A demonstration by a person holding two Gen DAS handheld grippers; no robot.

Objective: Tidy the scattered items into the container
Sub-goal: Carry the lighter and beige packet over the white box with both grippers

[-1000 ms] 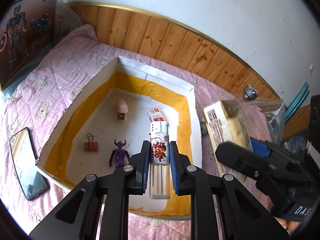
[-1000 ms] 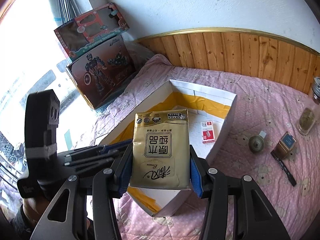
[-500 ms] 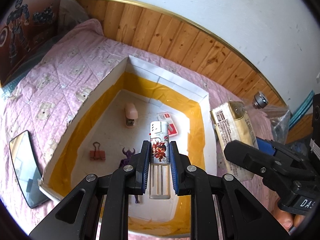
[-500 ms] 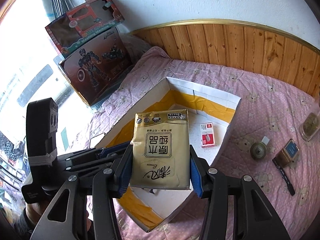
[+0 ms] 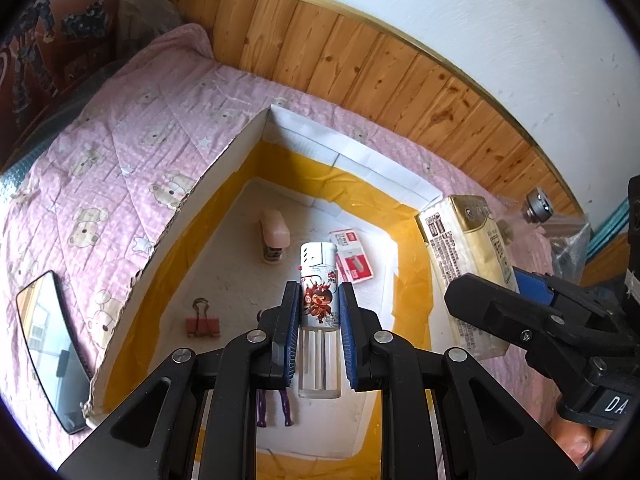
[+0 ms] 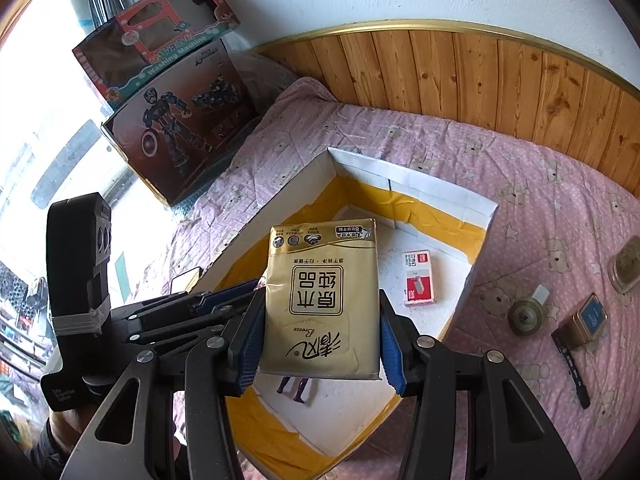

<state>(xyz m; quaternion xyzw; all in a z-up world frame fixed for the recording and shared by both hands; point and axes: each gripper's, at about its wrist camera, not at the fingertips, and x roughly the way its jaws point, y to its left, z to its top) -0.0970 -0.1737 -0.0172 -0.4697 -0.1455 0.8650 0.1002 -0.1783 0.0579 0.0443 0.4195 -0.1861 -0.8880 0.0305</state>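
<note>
White wall [image 5: 460,12], wood wainscot [image 6: 480,80], pink bedspread [image 5: 132,128]

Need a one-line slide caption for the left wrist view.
Left gripper holds a lighter above the open box, beside the tissue pack held by the right gripper.

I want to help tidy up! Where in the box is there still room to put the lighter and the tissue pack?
Inside the box, the floor is bare between the binder clip and stapler, and right of the staple box by the yellow-taped wall. The near end is crowded: the purple figure lies there.
</note>
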